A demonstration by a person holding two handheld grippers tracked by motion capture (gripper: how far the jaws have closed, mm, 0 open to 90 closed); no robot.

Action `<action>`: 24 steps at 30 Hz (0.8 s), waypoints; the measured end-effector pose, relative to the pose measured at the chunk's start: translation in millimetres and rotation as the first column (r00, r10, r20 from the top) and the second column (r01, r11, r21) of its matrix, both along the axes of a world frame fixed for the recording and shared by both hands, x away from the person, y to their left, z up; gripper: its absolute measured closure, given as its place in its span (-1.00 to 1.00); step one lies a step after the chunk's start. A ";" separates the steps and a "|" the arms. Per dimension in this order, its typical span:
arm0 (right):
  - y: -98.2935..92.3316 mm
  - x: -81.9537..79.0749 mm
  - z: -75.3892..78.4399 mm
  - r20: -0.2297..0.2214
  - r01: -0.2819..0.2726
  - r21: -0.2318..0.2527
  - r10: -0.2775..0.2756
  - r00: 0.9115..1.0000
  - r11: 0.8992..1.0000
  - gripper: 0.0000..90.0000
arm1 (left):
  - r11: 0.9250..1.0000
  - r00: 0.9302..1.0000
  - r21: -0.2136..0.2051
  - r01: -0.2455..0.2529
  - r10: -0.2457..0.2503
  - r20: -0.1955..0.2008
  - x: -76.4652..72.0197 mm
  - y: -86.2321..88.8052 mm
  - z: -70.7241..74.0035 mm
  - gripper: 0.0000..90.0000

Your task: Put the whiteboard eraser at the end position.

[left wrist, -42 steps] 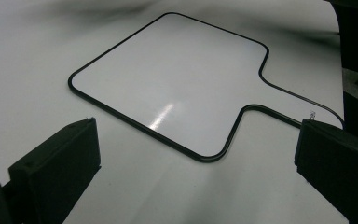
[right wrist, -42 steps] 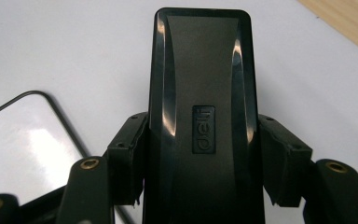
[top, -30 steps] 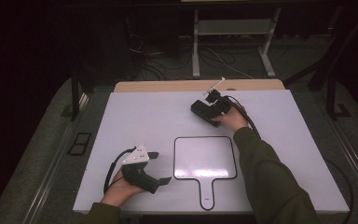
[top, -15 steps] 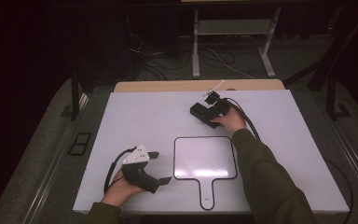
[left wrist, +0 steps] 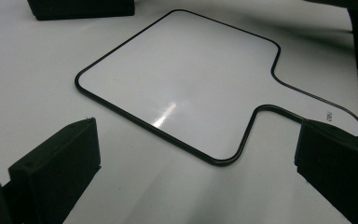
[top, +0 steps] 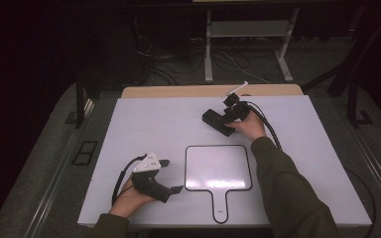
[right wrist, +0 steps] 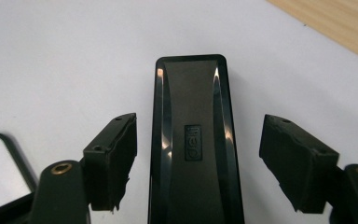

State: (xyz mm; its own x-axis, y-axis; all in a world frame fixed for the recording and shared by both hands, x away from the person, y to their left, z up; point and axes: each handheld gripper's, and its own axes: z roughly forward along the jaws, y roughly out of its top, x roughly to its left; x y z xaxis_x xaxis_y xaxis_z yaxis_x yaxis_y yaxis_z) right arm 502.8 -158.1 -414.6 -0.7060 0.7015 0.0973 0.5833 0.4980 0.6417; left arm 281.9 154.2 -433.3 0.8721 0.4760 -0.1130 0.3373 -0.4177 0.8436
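Right gripper view: my right gripper (right wrist: 198,154) sits w/ jaws apart either side of black oblong plastic eraser (right wrist: 193,140), untouched; left gripper (left wrist: 198,168) spread wide by white paddle-shaped whiteboard (left wrist: 182,88)

We see a white bench (top: 149,124) with a strip of bare wood along its far edge. A white paddle-shaped board (top: 219,168) with a thin black rim lies flat near the front middle, its handle toward the front edge. A black oblong eraser (top: 217,122) marked "deli" lies toward the far side, well apart from the board.
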 end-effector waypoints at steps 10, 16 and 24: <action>-15.7 -22.7 10.6 0.111 0.040 -0.002 -0.040 0.993 0.999 -0.53 | 1.000 1.000 0.015 -0.009 0.009 -0.002 4.0 -1.4 -5.1 -1.00; -20.5 -37.9 16.3 0.094 0.027 0.046 -0.031 0.995 0.999 -0.59 | 1.000 1.000 0.017 -0.008 0.008 0.006 2.4 -1.5 -4.4 -1.00; -22.7 -50.9 21.8 0.116 0.006 0.073 -0.015 0.993 0.997 -0.60 | 1.000 1.000 0.016 -0.010 0.009 0.007 2.2 0.1 -3.1 -1.00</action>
